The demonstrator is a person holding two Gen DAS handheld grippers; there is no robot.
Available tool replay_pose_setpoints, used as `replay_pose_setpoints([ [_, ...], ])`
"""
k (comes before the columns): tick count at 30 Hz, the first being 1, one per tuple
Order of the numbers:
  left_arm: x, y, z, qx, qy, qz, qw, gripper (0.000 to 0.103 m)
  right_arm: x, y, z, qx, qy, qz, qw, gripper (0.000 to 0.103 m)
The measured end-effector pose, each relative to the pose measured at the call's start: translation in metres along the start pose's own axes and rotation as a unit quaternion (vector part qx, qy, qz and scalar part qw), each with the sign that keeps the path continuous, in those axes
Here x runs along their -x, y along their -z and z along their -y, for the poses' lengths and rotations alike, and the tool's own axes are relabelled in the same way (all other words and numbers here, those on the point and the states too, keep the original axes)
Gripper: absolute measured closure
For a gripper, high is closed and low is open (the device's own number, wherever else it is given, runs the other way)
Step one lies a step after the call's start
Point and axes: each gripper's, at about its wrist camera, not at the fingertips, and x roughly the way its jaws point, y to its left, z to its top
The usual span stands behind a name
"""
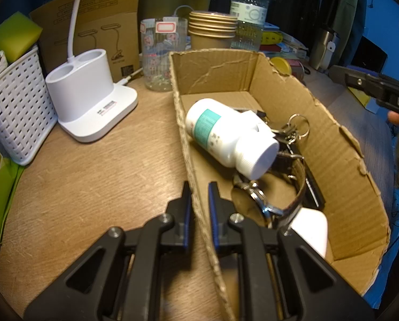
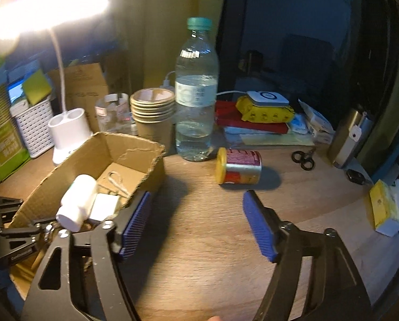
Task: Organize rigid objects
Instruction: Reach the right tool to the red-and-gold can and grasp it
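- Cardboard box [image 1: 333, 144], open top, ragged torn rim, sits on wooden table [image 1: 92, 182].
- Left gripper [image 1: 200, 187] clamps box's near-left wall: one finger outside, one inside, blue pads tight on the cardboard.
- Inside box: white pill bottle [image 1: 226, 133] w/ teal label, lying on its side, ribbed white cap toward camera, resting on top of other stuff.
- Under/beside bottle: key ring w/ keys [image 1: 295, 129], wristwatch [image 1: 268, 200] w/ metal case + dark strap, white blocky item [image 1: 311, 230] at near end; can't tell what it is.
- Right gripper [image 2: 196, 222] spread wide, nothing between fingers, hovers over bare table just right of box.
- Beyond it: small can [image 2: 238, 166] w/ yellow lid, red/silver label, lying on its side on table, apart from box.
- Water bottle [image 2: 196, 93] upright behind can, stack of paper cups [image 2: 152, 112] to its left.
- Black scissors [image 2: 303, 157] flat on table, far right.
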Motion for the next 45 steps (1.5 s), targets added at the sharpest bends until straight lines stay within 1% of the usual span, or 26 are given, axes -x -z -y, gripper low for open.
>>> replay_pose_setpoints([
  [2, 0.0, 0.0, 0.0, 0.0, 0.0, 0.0, 1.0, 0.09, -0.006, 0.0, 0.008, -0.01, 0.0, 0.001, 1.0, 0.023],
  [8, 0.0, 0.0, 0.0, 0.0, 0.0, 0.0, 1.0, 0.09, -0.026, -0.001, 0.031, -0.035, 0.011, 0.001, 0.999, 0.023],
  [12, 0.0, 0.0, 0.0, 0.0, 0.0, 0.0, 1.0, 0.09, -0.043, -0.002, 0.045, -0.051, 0.007, -0.01, 0.999, 0.023],
  [18, 0.0, 0.0, 0.0, 0.0, 0.0, 0.0, 1.0, 0.09, -0.067, -0.01, 0.059, -0.055, 0.016, -0.026, 0.998, 0.023],
  [29, 0.0, 0.0, 0.0, 0.0, 0.0, 0.0, 1.0, 0.09, -0.094, -0.021, 0.066, -0.055, 0.022, -0.033, 0.998, 0.023],
  [37, 0.0, 0.0, 0.0, 0.0, 0.0, 0.0, 1.0, 0.09, -0.105, -0.023, 0.067, -0.052, 0.019, -0.038, 0.998, 0.023],
  [45, 0.0, 0.0, 0.0, 0.0, 0.0, 0.0, 1.0, 0.09, -0.116, -0.025, 0.065, -0.043, 0.025, -0.046, 0.998, 0.023],
])
